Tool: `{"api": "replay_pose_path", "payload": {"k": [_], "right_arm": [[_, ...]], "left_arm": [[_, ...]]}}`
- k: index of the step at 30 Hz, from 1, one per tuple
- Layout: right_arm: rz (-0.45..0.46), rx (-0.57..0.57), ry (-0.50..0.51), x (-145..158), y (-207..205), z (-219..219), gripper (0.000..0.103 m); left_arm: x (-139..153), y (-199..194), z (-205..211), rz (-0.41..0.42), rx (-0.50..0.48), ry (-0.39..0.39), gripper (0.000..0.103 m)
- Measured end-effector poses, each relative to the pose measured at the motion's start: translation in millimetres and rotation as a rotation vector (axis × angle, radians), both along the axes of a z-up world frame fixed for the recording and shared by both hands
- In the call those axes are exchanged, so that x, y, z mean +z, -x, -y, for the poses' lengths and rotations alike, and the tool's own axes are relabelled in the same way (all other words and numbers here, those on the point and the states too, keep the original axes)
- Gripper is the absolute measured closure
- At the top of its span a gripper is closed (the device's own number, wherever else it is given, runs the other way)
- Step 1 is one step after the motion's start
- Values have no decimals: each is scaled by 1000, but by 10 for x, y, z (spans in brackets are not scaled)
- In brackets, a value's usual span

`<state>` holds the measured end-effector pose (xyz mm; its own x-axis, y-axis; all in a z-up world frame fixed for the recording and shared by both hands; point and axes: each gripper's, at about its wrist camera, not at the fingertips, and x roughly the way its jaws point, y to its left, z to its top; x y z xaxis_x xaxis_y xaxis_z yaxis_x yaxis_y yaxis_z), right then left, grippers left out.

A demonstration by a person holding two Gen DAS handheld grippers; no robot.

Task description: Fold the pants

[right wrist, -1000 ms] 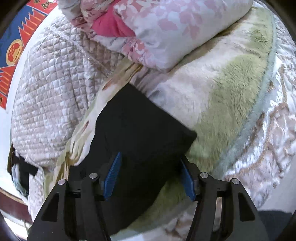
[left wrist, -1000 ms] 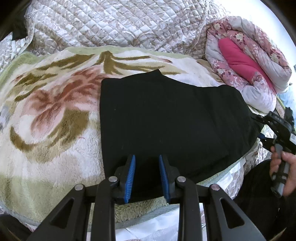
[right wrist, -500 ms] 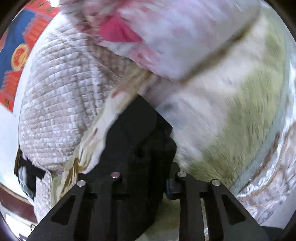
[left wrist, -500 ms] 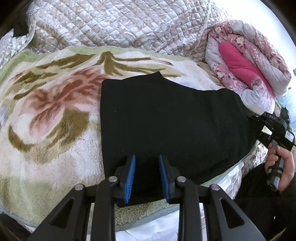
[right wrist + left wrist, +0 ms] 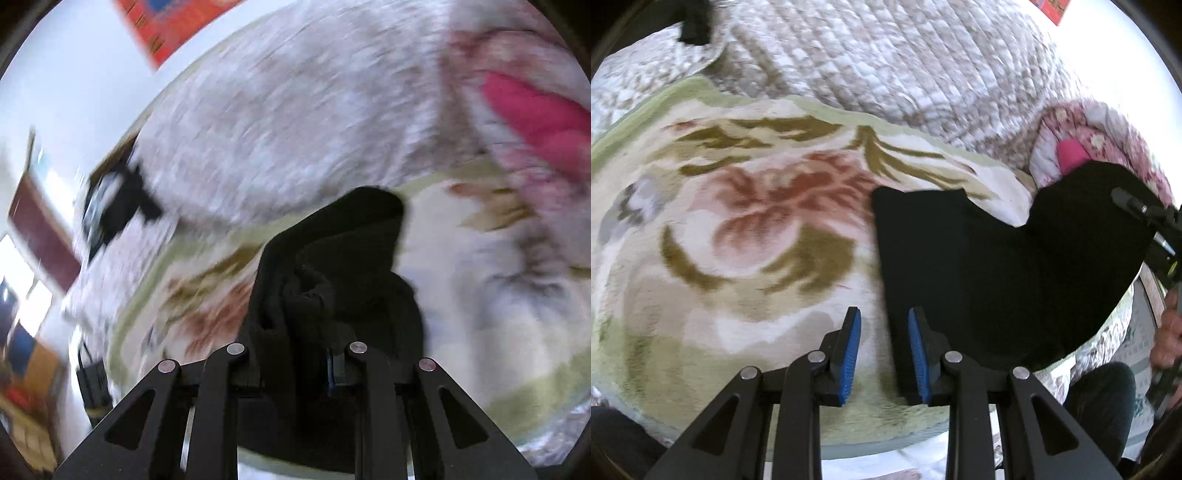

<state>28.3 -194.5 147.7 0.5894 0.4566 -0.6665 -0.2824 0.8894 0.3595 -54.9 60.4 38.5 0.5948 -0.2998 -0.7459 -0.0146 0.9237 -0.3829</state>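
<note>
Two grippers over black pants [image 5: 960, 266] on a flowered blanket [image 5: 738, 229]. Nearest, left gripper [image 5: 884, 354]: jaws apart, empty, poised at the pants' near left edge. Right gripper [image 5: 295, 363]: jaws just closed, clamped on bunched cloth, far end of pants lifted off blanket. Beyond: quilted bedspread [image 5: 886, 66], rolled pink quilt [image 5: 1089, 140].

The right gripper [image 5: 295, 363] closed its fingers on the black fabric pants [image 5: 979, 266] and lifted that end; the left gripper [image 5: 882, 350] shifted off the cloth's edge.
</note>
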Motion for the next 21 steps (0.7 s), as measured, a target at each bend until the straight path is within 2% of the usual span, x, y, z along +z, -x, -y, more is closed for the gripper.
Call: {"api": "replay_pose_path", "payload": {"k": [2, 4, 8, 10, 14, 15, 16, 17, 21], "right_arm": [[-51, 86, 23, -219, 2, -317, 82], [-111, 182, 90, -551, 52, -673, 82], [-141, 285, 233, -932, 189, -1071, 81], [-117, 295, 270, -965, 228, -1119, 77], [-110, 301, 270, -929, 266, -1129, 72], [-113, 304, 262, -917, 284, -1128, 65], [-128, 316, 240, -906, 298, -1136, 56], [-137, 328, 223, -897, 292, -1159, 53], [-122, 399, 100, -680, 418, -1161, 50]], "left_arm": [[7, 32, -116, 6, 25, 8, 74], [13, 70, -231, 13, 48, 18, 74], [-7, 142, -393, 19, 79, 33, 74], [-25, 165, -448, 19, 90, 45, 74], [-69, 173, -508, 19, 95, 66, 74], [-81, 167, -507, 17, 92, 71, 74], [-90, 162, -502, 15, 89, 73, 74], [-94, 166, -495, 13, 85, 73, 74], [-68, 176, -474, 15, 73, 60, 74]]}}
